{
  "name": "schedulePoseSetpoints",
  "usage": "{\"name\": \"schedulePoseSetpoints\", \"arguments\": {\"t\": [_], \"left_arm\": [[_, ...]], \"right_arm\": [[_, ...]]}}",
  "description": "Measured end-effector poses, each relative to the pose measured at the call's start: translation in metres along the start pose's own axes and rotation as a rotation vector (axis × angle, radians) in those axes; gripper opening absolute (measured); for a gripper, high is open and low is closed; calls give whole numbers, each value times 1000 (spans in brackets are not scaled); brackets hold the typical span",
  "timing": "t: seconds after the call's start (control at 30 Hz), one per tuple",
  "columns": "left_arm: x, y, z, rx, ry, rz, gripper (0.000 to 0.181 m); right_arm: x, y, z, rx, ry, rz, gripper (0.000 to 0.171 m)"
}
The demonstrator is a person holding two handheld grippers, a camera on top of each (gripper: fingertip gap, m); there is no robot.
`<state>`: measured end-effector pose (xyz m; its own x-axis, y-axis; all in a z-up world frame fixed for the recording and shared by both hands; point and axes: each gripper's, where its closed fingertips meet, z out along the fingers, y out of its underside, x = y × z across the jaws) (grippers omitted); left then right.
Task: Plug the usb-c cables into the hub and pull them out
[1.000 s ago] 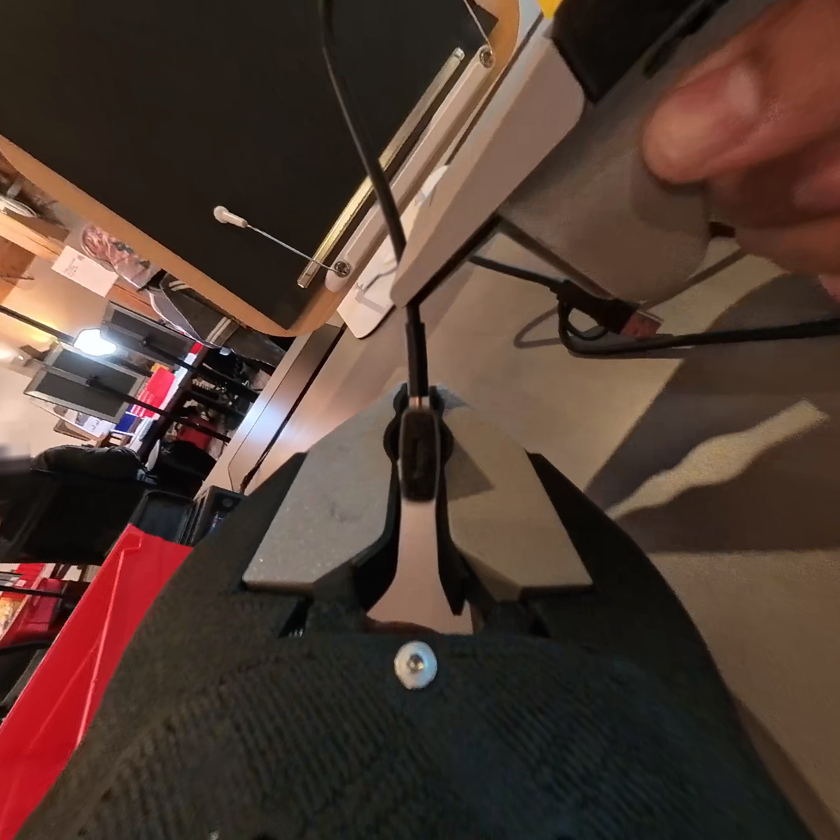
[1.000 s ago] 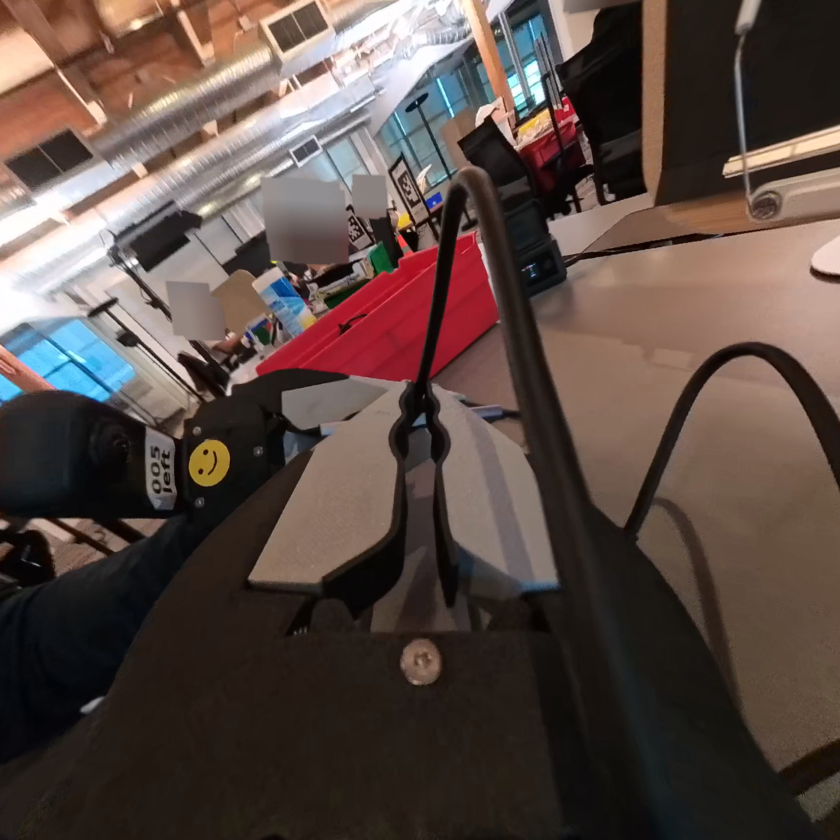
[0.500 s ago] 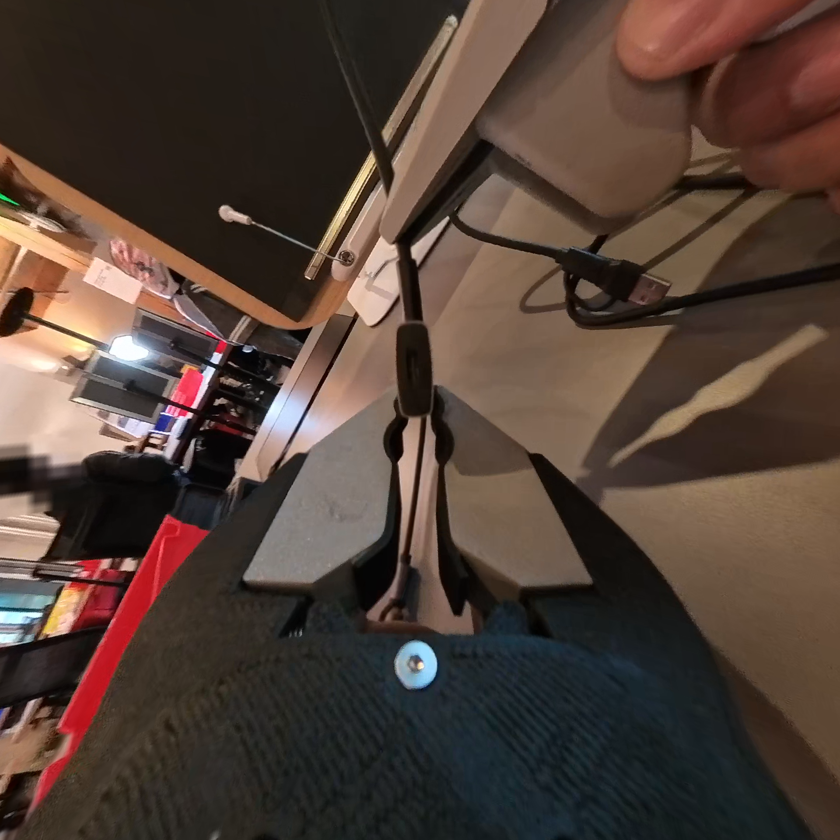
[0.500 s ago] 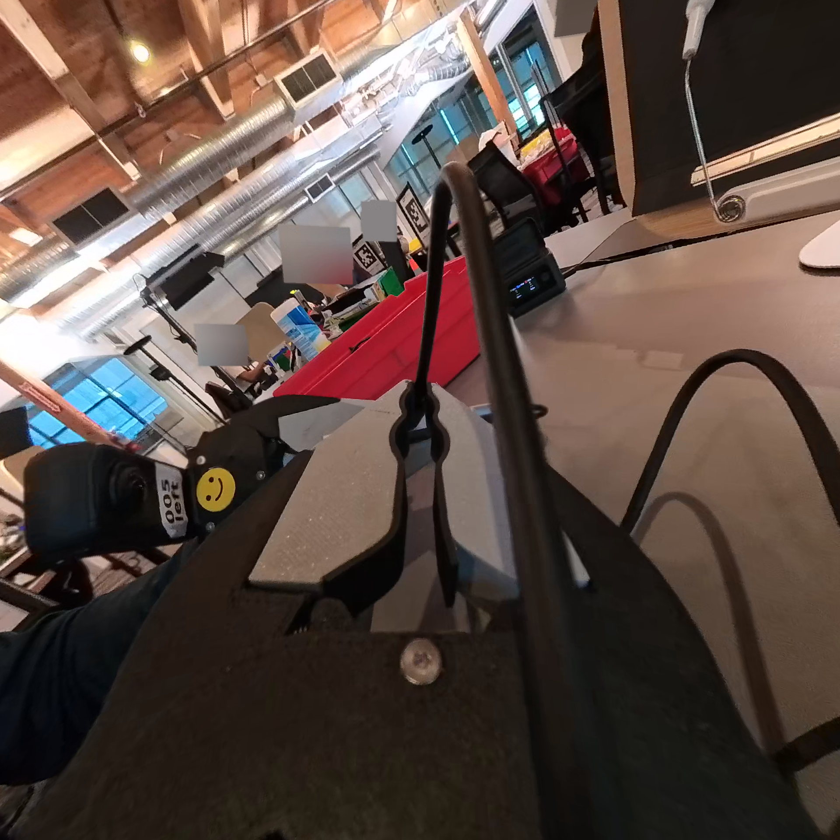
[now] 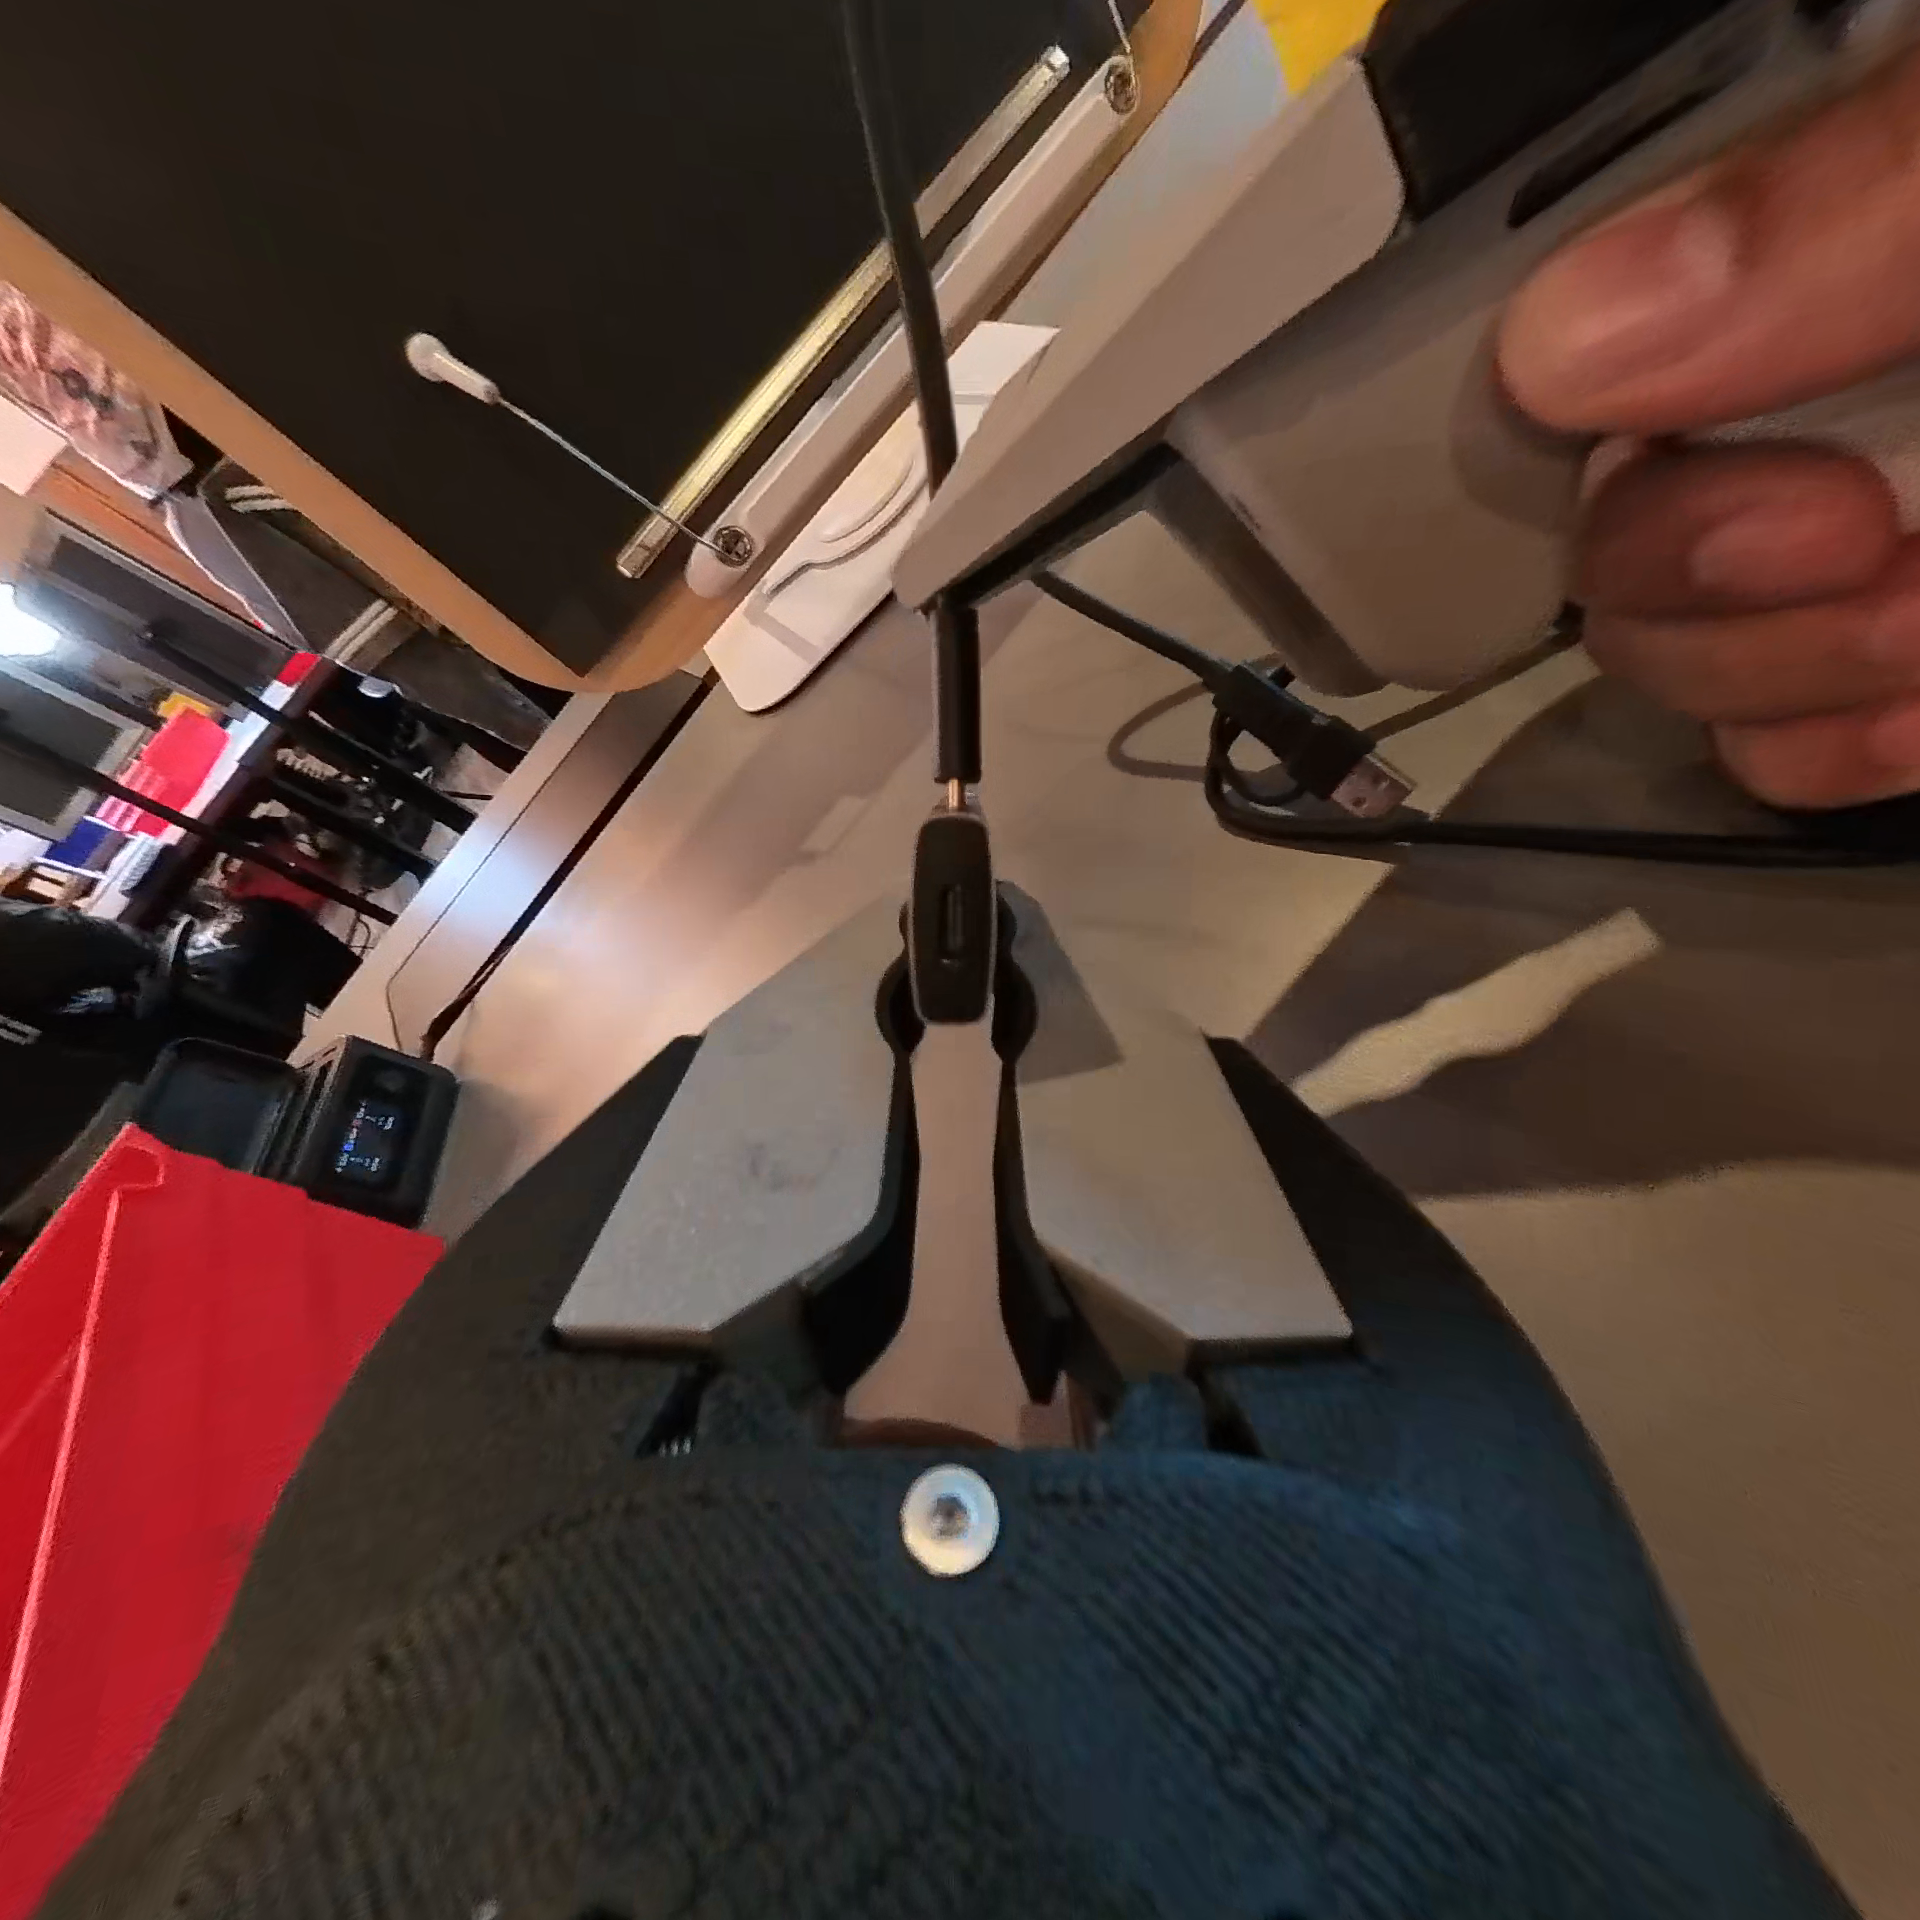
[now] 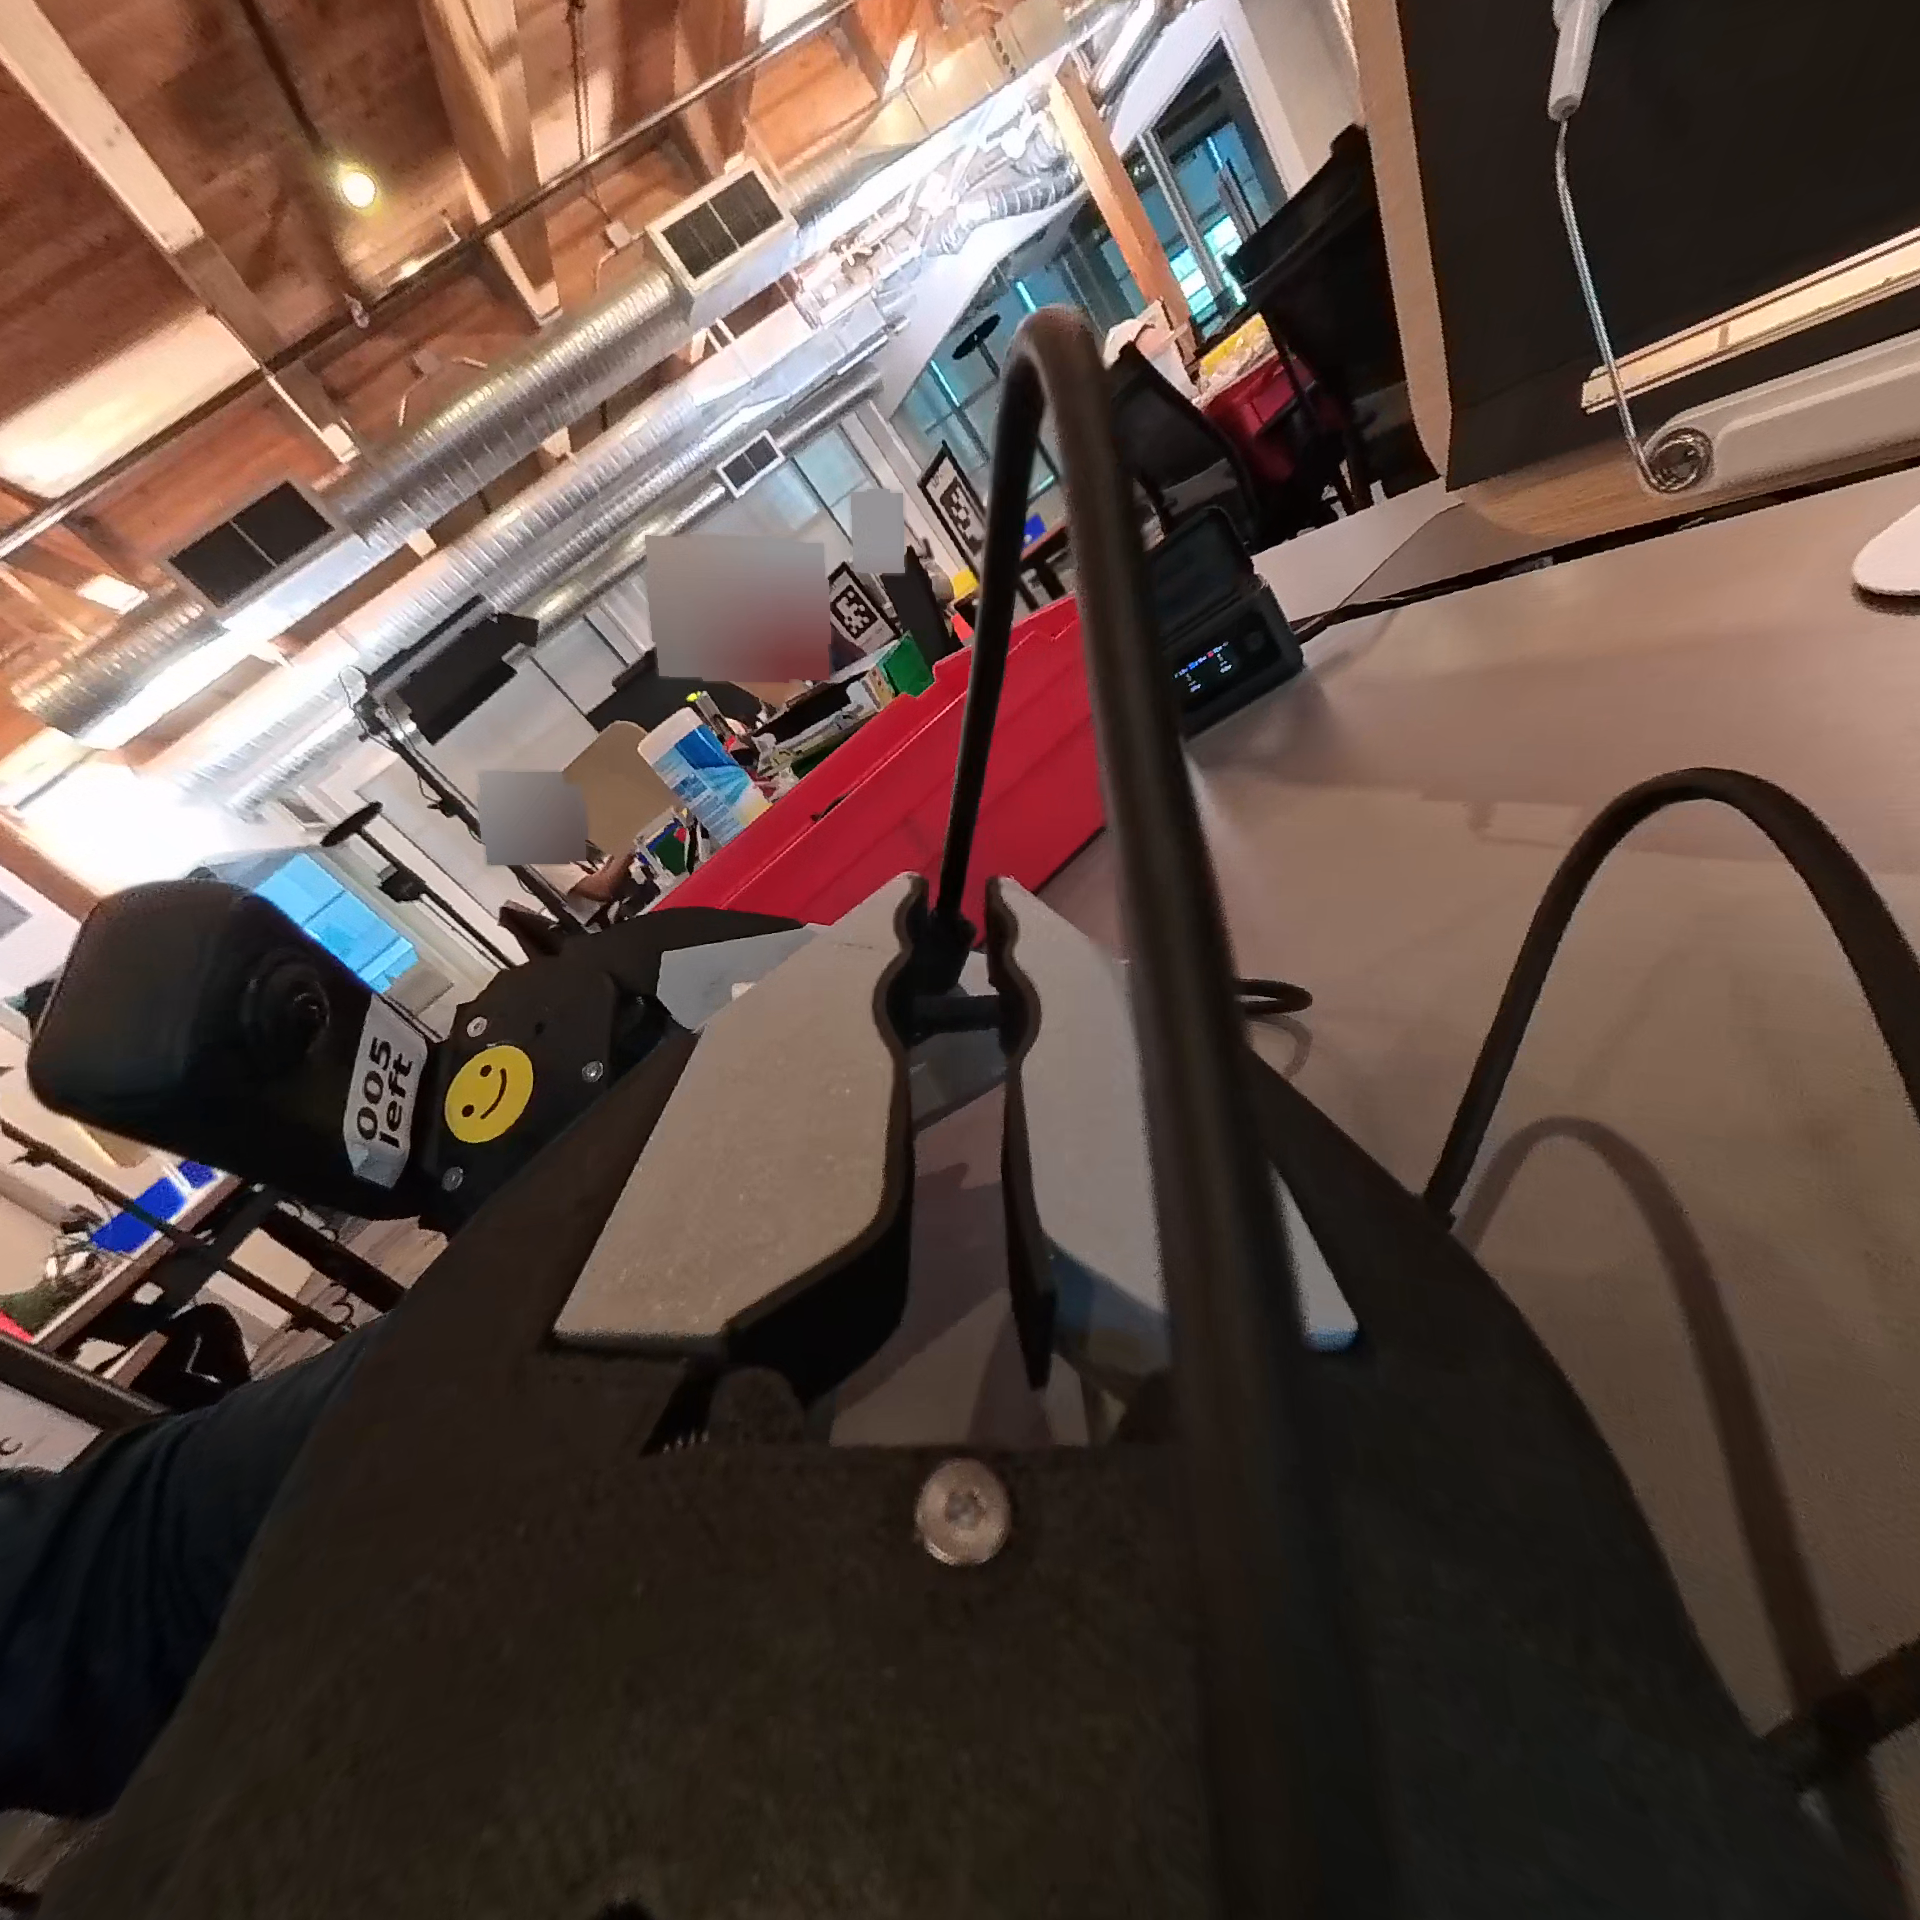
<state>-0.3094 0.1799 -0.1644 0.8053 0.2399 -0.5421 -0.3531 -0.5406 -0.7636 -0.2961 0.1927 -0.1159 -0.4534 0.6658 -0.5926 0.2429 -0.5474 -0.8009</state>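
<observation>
The left tool (image 5: 951,961) pinches a small black hub (image 5: 948,925) whose port faces a cable plug (image 5: 956,717) hanging just clear of it, while the right tool (image 6: 951,971) is clamped on that cable (image 6: 977,665), so this cable looks unplugged.
</observation>
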Motion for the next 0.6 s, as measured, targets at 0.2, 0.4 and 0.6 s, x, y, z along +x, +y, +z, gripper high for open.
{"name": "schedulePoseSetpoints", "arguments": {"t": [0.2,0.4,0.6], "left_arm": [[-1,2,-1,9,11,-3,6],[-4,2,-2,11,7,-23,7],[-4,3,-2,1,0,9,6]], "right_arm": [[-3,3,1,-24,-41,14,2],[-2,6,1,-65,-57,33,14],[-5,9,1,-85,-79,-1,2]]}}
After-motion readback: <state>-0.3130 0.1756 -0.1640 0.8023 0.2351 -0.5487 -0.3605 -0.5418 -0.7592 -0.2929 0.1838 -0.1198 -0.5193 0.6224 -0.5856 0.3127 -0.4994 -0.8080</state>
